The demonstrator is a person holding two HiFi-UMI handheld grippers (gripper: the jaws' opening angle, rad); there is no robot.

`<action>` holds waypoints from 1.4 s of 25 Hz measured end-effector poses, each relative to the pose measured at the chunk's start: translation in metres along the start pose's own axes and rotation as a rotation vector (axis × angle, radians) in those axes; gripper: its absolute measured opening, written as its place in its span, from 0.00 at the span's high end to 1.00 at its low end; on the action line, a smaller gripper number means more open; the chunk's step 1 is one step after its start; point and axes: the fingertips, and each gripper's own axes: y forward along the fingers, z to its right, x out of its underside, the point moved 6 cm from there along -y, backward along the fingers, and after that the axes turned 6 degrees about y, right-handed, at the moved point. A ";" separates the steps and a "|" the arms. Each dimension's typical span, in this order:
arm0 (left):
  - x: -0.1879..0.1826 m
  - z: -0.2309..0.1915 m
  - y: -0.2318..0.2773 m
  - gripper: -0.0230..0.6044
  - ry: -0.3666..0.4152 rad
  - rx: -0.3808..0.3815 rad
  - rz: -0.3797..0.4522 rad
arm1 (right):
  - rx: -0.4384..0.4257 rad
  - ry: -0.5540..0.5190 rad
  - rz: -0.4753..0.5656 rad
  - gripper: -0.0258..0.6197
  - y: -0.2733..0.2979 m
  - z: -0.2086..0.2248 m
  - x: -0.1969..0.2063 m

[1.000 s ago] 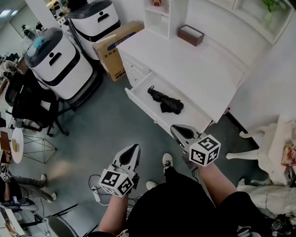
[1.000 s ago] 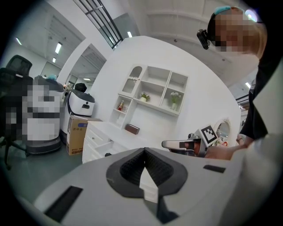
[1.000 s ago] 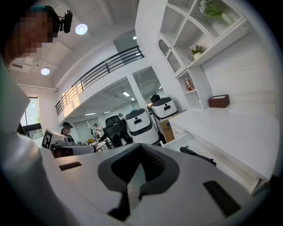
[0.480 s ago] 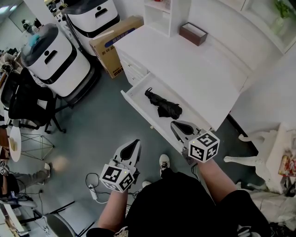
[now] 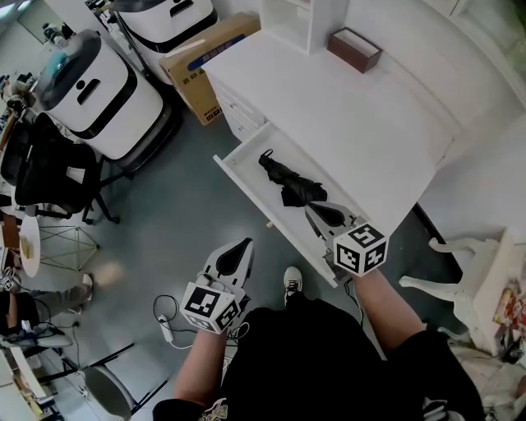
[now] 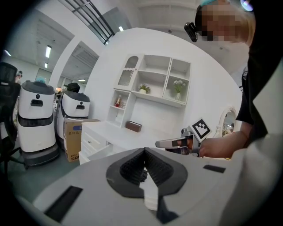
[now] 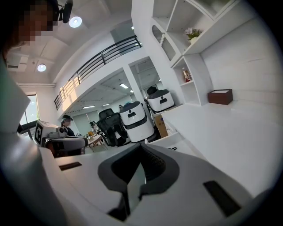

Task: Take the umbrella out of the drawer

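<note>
A folded black umbrella (image 5: 288, 179) lies inside the open white drawer (image 5: 246, 177) of the white desk (image 5: 345, 107). My right gripper (image 5: 312, 210) hangs over the drawer's near end, just short of the umbrella, jaws shut with nothing between them. My left gripper (image 5: 244, 245) is over the grey floor in front of the drawer, jaws shut and empty. In the left gripper view the drawer (image 6: 95, 152) shows pulled out at left and the right gripper (image 6: 159, 143) reaches in from the right. The right gripper view shows only a corner of the drawer (image 7: 170, 140); the umbrella is barely visible there.
Two white service robots (image 5: 99, 90) and a cardboard box (image 5: 205, 57) stand left of the desk. A brown box (image 5: 355, 49) sits on the desktop by a white shelf unit (image 5: 300, 20). A black chair (image 5: 49, 177) is at left, a white stool (image 5: 468, 271) at right.
Both grippers have moved forward toward the desk; the right one now reaches over the drawer's near end, close to the umbrella. The drawer and umbrella have not moved.
</note>
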 end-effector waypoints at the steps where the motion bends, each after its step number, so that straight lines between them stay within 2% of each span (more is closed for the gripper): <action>1: -0.001 0.001 0.002 0.96 0.004 0.003 -0.005 | 0.001 0.003 -0.001 0.96 0.001 0.003 -0.001; 10: -0.010 -0.009 0.018 0.96 0.030 0.050 -0.034 | 0.040 0.025 -0.009 0.96 0.011 0.018 -0.005; 26: -0.023 -0.065 0.056 0.96 0.088 0.269 -0.093 | 0.218 0.097 -0.006 0.96 0.054 0.035 0.000; 35: -0.013 -0.085 0.066 0.96 0.095 0.356 -0.125 | 0.270 0.097 -0.065 0.95 0.084 0.050 0.012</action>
